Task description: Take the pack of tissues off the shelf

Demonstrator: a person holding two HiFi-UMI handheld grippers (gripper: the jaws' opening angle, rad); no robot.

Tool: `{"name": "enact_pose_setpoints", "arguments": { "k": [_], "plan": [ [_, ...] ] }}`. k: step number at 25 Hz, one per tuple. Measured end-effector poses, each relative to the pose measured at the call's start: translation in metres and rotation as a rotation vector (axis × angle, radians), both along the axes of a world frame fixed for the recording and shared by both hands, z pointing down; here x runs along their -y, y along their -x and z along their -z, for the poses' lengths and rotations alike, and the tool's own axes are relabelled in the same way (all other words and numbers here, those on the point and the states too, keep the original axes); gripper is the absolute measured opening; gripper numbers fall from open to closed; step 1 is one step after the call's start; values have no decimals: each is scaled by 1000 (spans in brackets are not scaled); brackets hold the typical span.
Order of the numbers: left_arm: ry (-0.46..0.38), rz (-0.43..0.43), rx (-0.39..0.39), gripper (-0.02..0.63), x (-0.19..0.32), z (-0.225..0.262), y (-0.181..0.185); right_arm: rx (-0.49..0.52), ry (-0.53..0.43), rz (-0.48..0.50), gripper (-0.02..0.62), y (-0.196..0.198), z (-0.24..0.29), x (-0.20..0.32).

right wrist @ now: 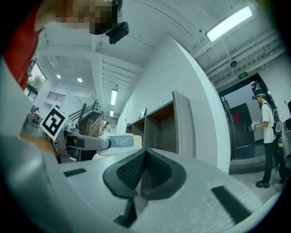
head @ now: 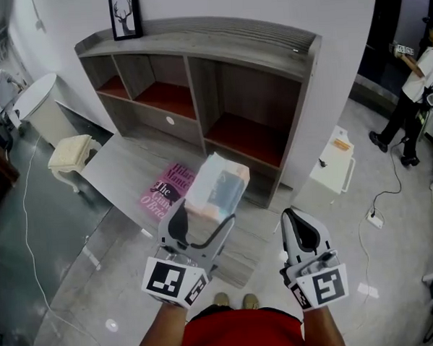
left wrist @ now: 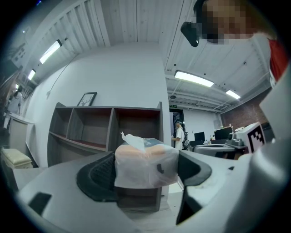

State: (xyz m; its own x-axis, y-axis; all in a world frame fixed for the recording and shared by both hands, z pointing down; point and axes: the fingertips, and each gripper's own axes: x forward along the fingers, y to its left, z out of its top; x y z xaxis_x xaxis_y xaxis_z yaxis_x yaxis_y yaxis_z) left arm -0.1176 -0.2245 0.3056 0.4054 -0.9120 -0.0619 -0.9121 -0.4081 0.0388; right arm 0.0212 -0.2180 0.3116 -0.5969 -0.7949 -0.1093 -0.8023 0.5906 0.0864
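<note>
The pack of tissues is a soft clear-wrapped pack, pale with peach and blue-grey print. My left gripper is shut on the pack and holds it in the air in front of the grey shelf unit, above the low desk. In the left gripper view the pack of tissues fills the gap between both pads. My right gripper hangs to the right of the pack, jaws closed together with nothing between them. The right gripper view shows the right gripper shut and the pack of tissues off to the left.
A pink book lies on the grey desk below the pack. A framed deer picture stands on the shelf top. A white stool sits at left, a white box at right. A person stands at far right.
</note>
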Motion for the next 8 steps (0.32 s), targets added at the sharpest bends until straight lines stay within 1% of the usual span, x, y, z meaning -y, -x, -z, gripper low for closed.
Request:
{"name": "enact_pose_setpoints", "arguments": {
  "k": [8],
  "plan": [
    [-1, -8, 6, 390, 3, -1, 1, -3, -4, 2, 5, 3, 0, 2]
  ]
}}
